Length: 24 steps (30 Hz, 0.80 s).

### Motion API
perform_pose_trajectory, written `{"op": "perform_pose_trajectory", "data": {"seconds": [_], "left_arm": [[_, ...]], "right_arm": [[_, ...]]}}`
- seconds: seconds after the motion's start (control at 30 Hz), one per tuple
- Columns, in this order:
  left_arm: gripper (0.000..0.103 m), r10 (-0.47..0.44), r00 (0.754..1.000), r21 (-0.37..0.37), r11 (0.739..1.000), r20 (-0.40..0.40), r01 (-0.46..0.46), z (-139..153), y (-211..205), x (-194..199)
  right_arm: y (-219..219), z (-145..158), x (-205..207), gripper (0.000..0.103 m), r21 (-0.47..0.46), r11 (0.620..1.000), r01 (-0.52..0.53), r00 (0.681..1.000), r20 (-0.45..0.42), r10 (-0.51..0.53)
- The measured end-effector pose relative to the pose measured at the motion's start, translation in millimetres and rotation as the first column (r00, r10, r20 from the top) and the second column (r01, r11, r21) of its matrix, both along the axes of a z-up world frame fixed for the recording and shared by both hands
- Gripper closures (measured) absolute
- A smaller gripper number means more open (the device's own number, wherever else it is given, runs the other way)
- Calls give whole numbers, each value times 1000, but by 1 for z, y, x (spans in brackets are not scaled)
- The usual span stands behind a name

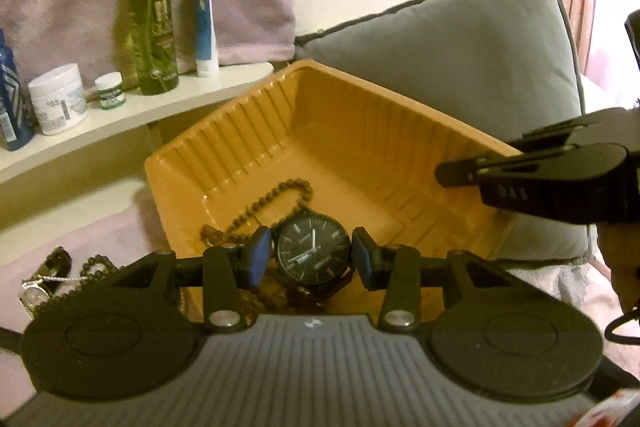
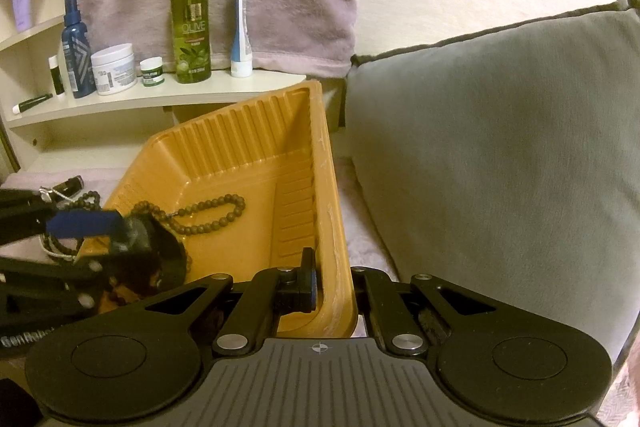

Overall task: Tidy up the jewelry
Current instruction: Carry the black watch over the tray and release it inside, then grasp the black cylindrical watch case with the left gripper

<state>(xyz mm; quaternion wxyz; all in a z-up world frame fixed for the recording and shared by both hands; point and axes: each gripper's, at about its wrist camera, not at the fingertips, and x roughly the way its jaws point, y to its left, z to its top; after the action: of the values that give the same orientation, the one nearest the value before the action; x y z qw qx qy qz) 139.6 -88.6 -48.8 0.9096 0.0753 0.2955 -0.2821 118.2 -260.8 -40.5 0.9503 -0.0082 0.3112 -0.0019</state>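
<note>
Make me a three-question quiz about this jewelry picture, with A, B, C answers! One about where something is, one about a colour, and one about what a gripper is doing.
1. Where does the brown bead string lie?
A. On the shelf
B. Inside the tray
C. On the pillow

2. What colour is the tray?
A. Orange
B. Green
C. White

3. What is the right gripper doing?
A. Hanging open in the air
B. Holding a bottle
C. Clamped on the tray's wall

Answers:
1. B, the beads rest on the tray floor in both views.
2. A, its ribbed walls are orange all round.
3. C, its fingers pinch the tray's wall from both sides, while the left gripper carries the black watch between its blue pads.
</note>
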Motion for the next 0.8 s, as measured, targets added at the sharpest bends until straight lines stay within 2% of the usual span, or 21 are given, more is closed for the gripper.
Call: {"op": "perform_pose_trajectory", "data": {"seconds": [0.03, 0.2, 0.47, 0.6, 0.8], "left_arm": [[58, -2, 1000, -1, 1000, 9, 2, 1, 1, -1], [58, 41, 998, 12, 999, 43, -42, 7, 12, -4], [57, 196, 977, 40, 979, 79, -199, 7, 55, -12], [57, 294, 953, 61, 952, 78, -299, 2, 83, -13], [55, 432, 899, 102, 893, 77, -438, -11, 127, -12]], "right_arm": [[0, 0, 0, 98, 1, 1000, 0, 1000, -1, 0], [-1, -1, 1, 98, 2, 1000, 2, 1000, -2, -2], [-2, -2, 2, 98, -1, 1000, 1, 1000, -2, -1], [-1, -2, 1, 98, -5, 1000, 0, 1000, 0, 0], [0, -3, 0, 98, -12, 1000, -2, 1000, 1, 2]]}}
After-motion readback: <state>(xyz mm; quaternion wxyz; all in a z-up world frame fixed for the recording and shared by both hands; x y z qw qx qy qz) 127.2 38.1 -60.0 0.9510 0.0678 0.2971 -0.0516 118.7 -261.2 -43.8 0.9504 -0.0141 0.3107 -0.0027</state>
